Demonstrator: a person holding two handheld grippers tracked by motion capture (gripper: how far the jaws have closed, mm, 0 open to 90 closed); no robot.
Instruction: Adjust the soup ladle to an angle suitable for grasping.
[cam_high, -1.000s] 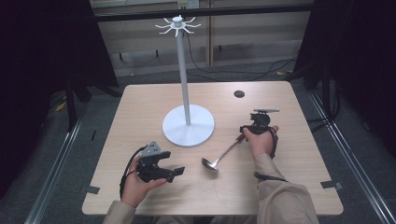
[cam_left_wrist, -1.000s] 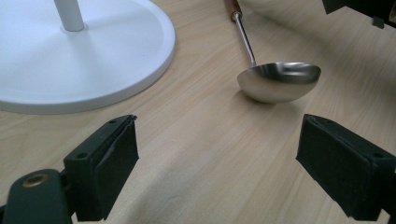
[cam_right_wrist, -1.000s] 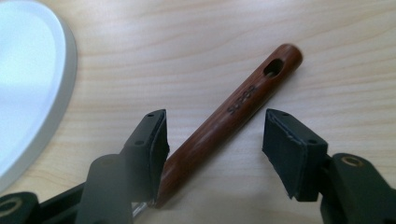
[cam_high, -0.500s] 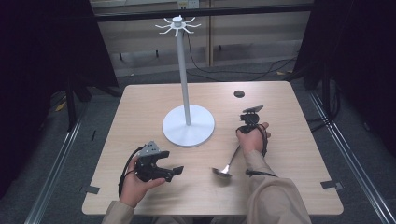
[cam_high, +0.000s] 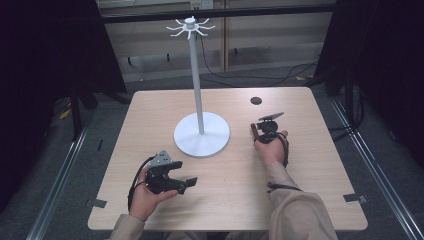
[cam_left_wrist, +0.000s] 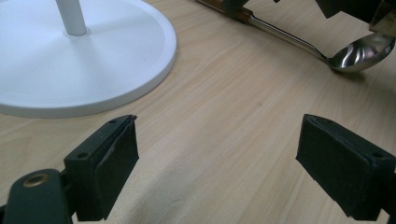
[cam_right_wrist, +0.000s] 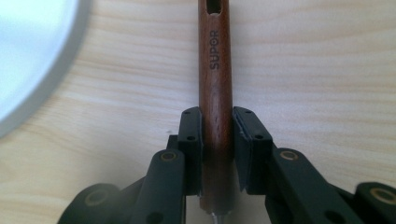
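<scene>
Ladle (cam_right_wrist: 215, 93) swung upright beside white stand base (cam_high: 202, 135), right gripper (cam_right_wrist: 217, 140) fingers pinching handle; left gripper (cam_left_wrist: 219, 154) fingers spread.

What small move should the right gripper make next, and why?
Probably lift the ladle up toward the hooks of the white stand. The right gripper is clamped on its wooden handle, whose end has a hanging slot, and the left gripper is open and idle.
</scene>
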